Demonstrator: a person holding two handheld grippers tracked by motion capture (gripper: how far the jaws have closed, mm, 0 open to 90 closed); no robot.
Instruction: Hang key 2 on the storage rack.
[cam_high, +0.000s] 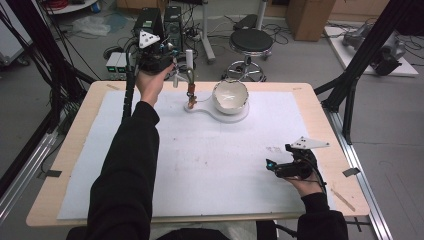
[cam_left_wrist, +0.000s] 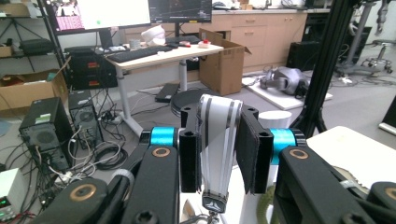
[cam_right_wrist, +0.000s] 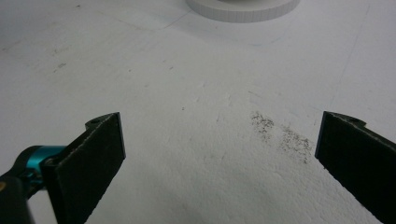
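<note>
1. The left hand-held gripper (cam_high: 189, 62) is raised above the far edge of the table (cam_high: 70, 150), with the person's left arm stretched forward across the white sheet (cam_high: 200, 160) that covers most of the tabletop.
2. Its 2 black jaws are closed on a white strap with dark stripes (cam_left_wrist: 216, 140); the left gripper view shows the pads pressing it from both sides.
3. In that view the strap stands upright between the jaws and ends below in a small dark metal clasp (cam_left_wrist: 213, 204).
4. In the high view the strap hangs down from the left hand-held gripper, with metal fittings and a copper-coloured piece (cam_high: 190, 92) below it, whose lower end reaches the narrow arm of a white base (cam_high: 200, 107).
5. A white bowl (cam_high: 230, 96) sits on the round part of the same white base, just to the right of the hanging piece.
6. The right hand-held gripper (cam_high: 270, 165) rests low at the near right of the table, well apart from the bowl and the strap.
7. Its jaws stand wide apart with nothing between them; the right gripper view shows bare white sheet with a grey smudge (cam_right_wrist: 282, 135) there.
</note>
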